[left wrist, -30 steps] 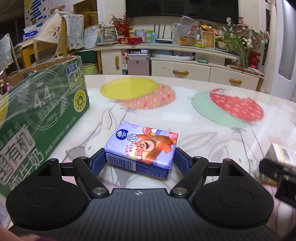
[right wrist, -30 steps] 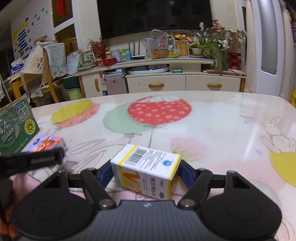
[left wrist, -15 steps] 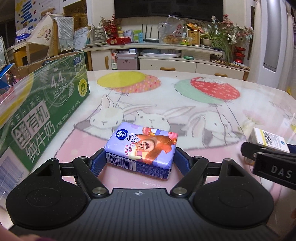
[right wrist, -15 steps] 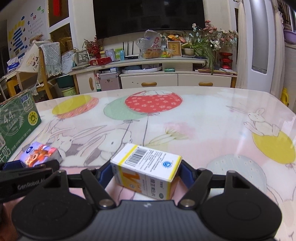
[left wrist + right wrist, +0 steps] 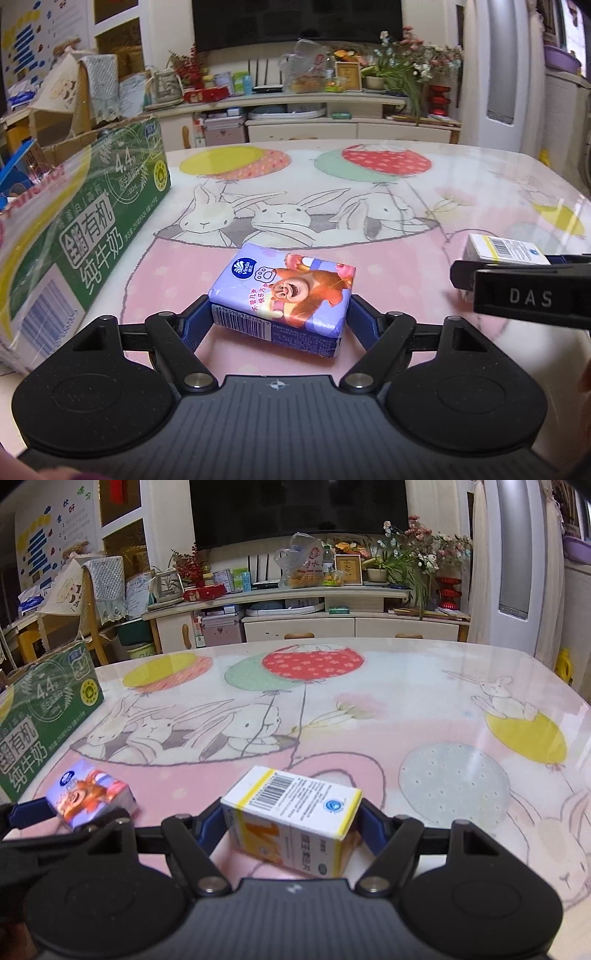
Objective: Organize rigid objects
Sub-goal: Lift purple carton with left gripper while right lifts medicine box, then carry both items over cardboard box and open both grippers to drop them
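Both hands have drifted back across the counter (image 5: 461, 177), the left gripper (image 5: 279, 314) clamping the tissue pack (image 5: 284, 291) and the right gripper (image 5: 291, 829) the medicine box (image 5: 295, 812), likely heading for the green milk carton (image 5: 92, 229).

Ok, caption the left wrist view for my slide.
Left gripper clamps a purple tissue pack beside the green milk carton.

A glossy surface (image 5: 406, 701) printed with rabbits and balloons is seen. Behind it a cream sideboard (image 5: 351, 627) is crowded with flowers (image 5: 417, 557), a framed picture (image 5: 347, 568) and a plastic bag (image 5: 299, 565). A dark television (image 5: 295, 509) is mounted above. At the left, a draped chair (image 5: 99, 590) can be made out, perhaps wooden.
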The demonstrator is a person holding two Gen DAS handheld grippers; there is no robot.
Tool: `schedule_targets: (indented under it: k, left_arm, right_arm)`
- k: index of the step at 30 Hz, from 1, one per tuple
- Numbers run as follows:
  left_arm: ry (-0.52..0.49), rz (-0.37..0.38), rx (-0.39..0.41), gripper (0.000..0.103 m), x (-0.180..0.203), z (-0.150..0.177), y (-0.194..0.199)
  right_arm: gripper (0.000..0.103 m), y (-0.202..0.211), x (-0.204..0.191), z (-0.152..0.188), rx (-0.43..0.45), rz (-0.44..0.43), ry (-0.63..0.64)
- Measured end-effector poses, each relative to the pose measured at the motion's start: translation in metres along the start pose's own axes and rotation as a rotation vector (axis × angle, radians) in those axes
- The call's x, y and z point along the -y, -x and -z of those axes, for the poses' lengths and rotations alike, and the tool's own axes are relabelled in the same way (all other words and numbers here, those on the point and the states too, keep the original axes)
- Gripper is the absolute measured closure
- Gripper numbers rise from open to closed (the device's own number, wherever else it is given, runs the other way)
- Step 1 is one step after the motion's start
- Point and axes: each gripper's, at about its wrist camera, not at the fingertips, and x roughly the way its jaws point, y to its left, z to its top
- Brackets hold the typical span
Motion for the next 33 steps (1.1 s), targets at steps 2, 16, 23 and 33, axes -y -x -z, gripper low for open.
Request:
schedule_targets:
  k: [2, 16, 23, 33]
  left_arm:
    - [0.004, 0.012, 0.007, 0.006, -0.003, 0.0, 0.007]
    - [-0.036, 0.074, 0.034, 0.006, -0.031, -0.013, 0.079]
    - [-0.025, 0.06, 0.058, 0.006, -0.063, -0.026, 0.105]
    - [0.101, -0.022, 0.102, 0.006, -0.129, -0.048, 0.117]
  right_arm:
    - [0.03, 0.008, -0.002, 0.001, 0.004, -0.002, 0.006]
    - [0.03, 0.059, -0.033, 0.002, 0.025, -0.055, 0.1]
    - [0.03, 0.077, -0.047, -0.004, 0.03, -0.086, 0.122]
    - [0.03, 0.105, -0.087, -0.031, 0.111, -0.161, 0.192]
